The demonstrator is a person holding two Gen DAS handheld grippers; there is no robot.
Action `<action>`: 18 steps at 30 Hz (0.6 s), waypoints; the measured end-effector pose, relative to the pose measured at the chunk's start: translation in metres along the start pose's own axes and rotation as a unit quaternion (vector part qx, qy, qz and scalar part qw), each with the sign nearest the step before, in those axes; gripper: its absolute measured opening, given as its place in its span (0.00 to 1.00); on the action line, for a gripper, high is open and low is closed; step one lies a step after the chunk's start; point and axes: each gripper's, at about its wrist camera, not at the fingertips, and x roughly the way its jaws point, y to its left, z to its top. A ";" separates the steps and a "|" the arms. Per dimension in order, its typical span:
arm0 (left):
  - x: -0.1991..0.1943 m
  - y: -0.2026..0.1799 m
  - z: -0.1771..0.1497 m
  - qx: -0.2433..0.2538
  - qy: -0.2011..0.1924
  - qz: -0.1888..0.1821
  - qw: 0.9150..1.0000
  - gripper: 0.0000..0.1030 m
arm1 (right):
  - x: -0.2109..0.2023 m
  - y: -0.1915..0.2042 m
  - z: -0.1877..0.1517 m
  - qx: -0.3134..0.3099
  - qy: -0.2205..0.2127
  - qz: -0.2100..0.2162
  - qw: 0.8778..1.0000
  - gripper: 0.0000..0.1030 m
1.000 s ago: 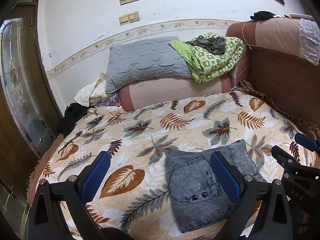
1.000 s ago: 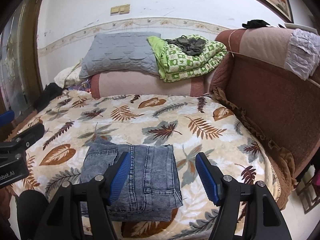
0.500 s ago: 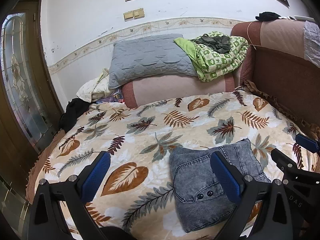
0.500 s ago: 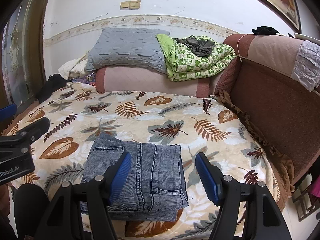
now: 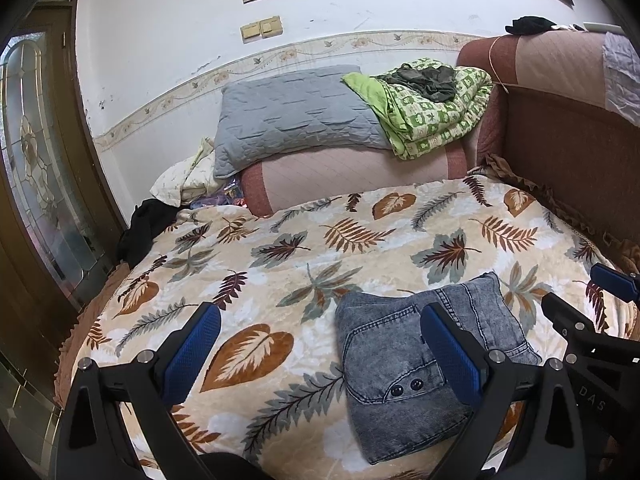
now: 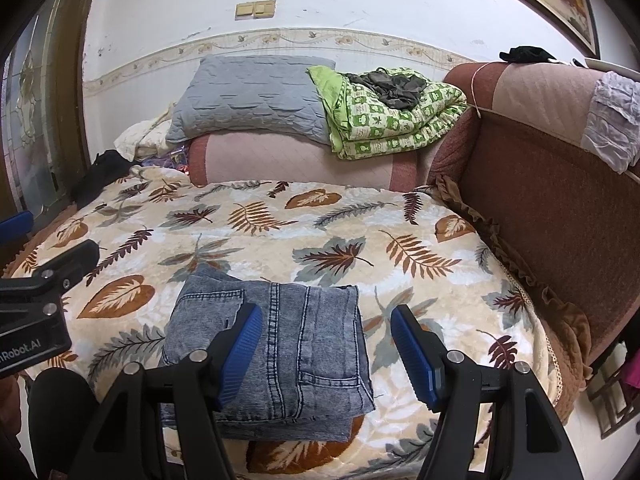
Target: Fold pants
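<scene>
The pants [image 6: 268, 352] lie folded into a compact stack on the bed [image 6: 360, 232], under the right gripper [image 6: 326, 354] and beside the left gripper's [image 5: 320, 354] right finger. Both grippers have lifted back slightly, fingers apart and empty, so the fold looks finished.

Grey washed-denim pants [image 6: 268, 356]; cream leaf-print blanket [image 6: 320, 224]; green patterned quilt [image 6: 392, 120]

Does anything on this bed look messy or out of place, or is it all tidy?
The jeans lie folded in a compact stack on the leaf-print blanket, and both jaws stand open, holding nothing. The one oddity is a dark garment crumpled loose on top of the folded green quilt behind.
</scene>
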 end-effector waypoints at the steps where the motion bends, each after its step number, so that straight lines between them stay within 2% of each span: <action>1: 0.000 0.000 0.000 0.000 0.000 0.001 1.000 0.97 | 0.000 0.000 0.000 0.000 0.000 0.000 1.000 0.68; 18: -0.007 0.001 0.011 0.004 -0.011 0.002 1.000 0.97 | -0.003 0.000 0.005 0.000 -0.007 0.002 1.000 0.68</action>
